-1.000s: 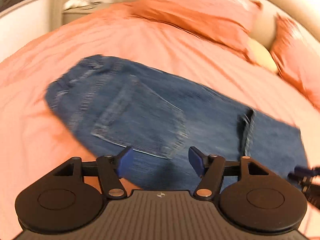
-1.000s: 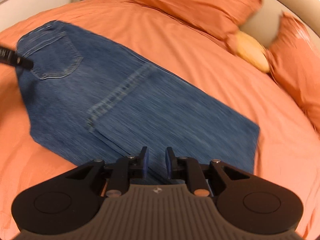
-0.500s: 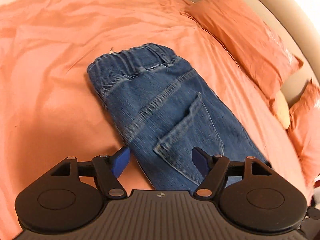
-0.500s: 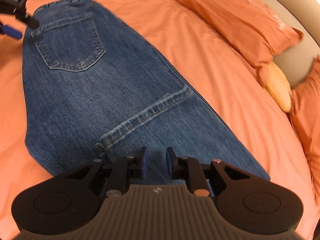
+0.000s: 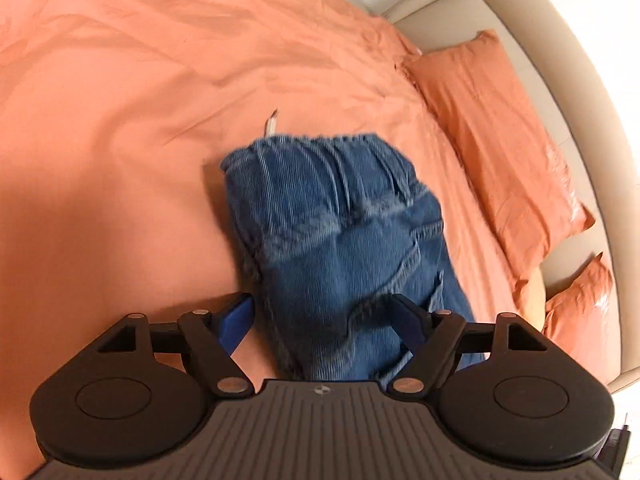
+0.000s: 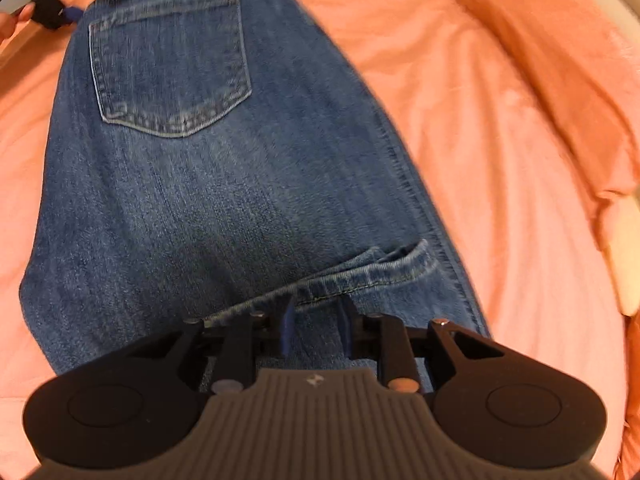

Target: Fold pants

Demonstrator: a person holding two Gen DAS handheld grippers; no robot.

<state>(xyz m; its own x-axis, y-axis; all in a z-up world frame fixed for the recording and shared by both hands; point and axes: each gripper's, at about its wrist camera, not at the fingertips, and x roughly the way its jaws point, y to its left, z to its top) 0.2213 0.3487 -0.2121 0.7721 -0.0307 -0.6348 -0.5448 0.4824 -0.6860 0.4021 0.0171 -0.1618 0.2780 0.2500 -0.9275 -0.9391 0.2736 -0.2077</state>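
Both tongs have closed in on the jeans (image 6: pixel 208 200) mid-bed (image 5: pixel 120 120): left tongs (image 5: pixel 324 320) wide at the waistband, right tongs (image 6: pixel 314 322) narrow beside the hem (image 6: pixel 360 276), gripping nothing visible; next fold looks imminent.

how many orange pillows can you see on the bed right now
2: one large orange pillow lies along the headboard, and a second orange pillow peeks in lower right beside it. More may be hidden outside the frame.
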